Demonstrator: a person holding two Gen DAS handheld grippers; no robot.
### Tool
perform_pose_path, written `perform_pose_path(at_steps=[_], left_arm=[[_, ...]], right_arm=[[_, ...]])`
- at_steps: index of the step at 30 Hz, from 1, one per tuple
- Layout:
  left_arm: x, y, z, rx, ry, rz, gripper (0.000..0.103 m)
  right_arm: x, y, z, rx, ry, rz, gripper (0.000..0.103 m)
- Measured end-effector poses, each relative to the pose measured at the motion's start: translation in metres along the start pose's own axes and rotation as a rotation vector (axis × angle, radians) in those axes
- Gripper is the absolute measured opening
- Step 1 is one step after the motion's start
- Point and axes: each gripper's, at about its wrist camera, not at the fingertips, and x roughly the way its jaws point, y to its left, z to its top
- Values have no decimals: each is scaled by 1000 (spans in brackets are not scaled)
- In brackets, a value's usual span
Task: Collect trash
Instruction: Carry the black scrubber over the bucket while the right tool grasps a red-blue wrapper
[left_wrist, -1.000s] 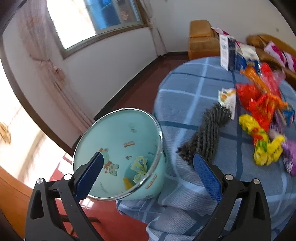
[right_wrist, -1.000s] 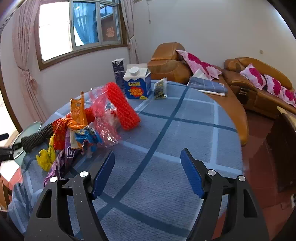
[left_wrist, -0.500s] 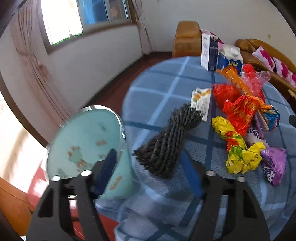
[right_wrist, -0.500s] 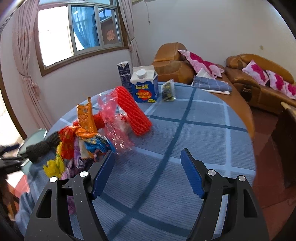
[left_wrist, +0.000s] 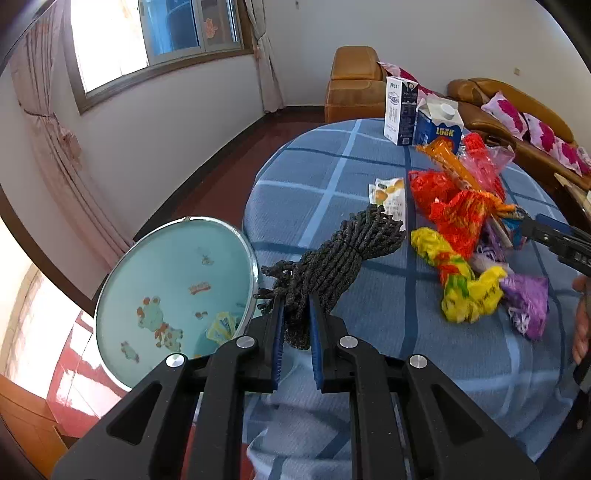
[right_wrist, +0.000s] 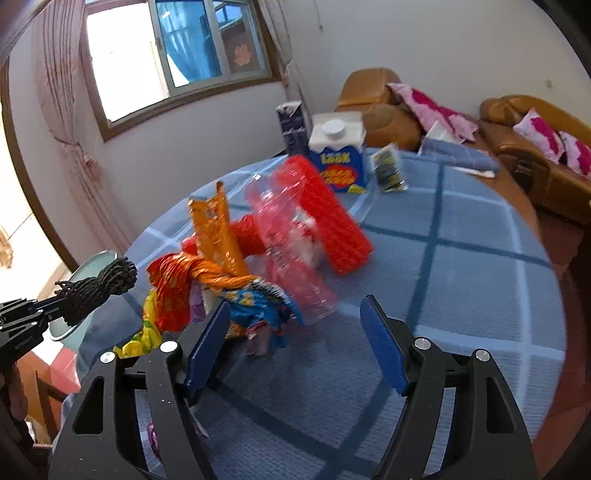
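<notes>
My left gripper (left_wrist: 295, 325) is shut on the near end of a dark grey foam net bundle (left_wrist: 343, 251), which reaches out over the blue checked table (left_wrist: 332, 173). In the right wrist view the bundle (right_wrist: 99, 286) shows lifted off the table at the left. A light blue bin (left_wrist: 173, 295) with cartoon prints stands beside the table edge, wrappers inside. My right gripper (right_wrist: 295, 343) is open, just above the table, its left finger next to a pile of coloured wrappers (right_wrist: 221, 280). Yellow wrappers (left_wrist: 461, 280) and a purple one (left_wrist: 524, 306) lie in the pile.
Two cartons (left_wrist: 421, 110) stand at the table's far side, with a red foam net (right_wrist: 328, 218) and pink plastic (right_wrist: 291, 254) nearby. A small packet (left_wrist: 388, 195) lies flat by the bundle. Brown sofas with pink cushions (right_wrist: 535, 147) stand behind.
My left gripper swung from the bin to the grey foam net bundle and closed on its near end. My right gripper moved forward toward the wrapper pile, still open.
</notes>
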Motion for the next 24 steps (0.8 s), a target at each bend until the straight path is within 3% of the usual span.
perform_pose_path(at_steps=[1,4,6,11,18,24], left_arm=[[-1,2,-2,2,3,-1,12],[-2,9,-5,-4,11,-1,12],[-3,14,-4,-16,12,-3,12],[-17,26,3,-40,-20,4,12],[-32,43,8,-55,-56,37,12],[-33,64,6,-83,-54,86,12]], right_arm=[[3,1,0,-4,12,5,69],[9,4,-2,-14,47,34,43],[11,6,-2,-25,64,54,17],[2,10,0,-46,40,49,12],[-28,20,15,-72,-69,34,11],[-27,39,33,-107,-82,47,11]])
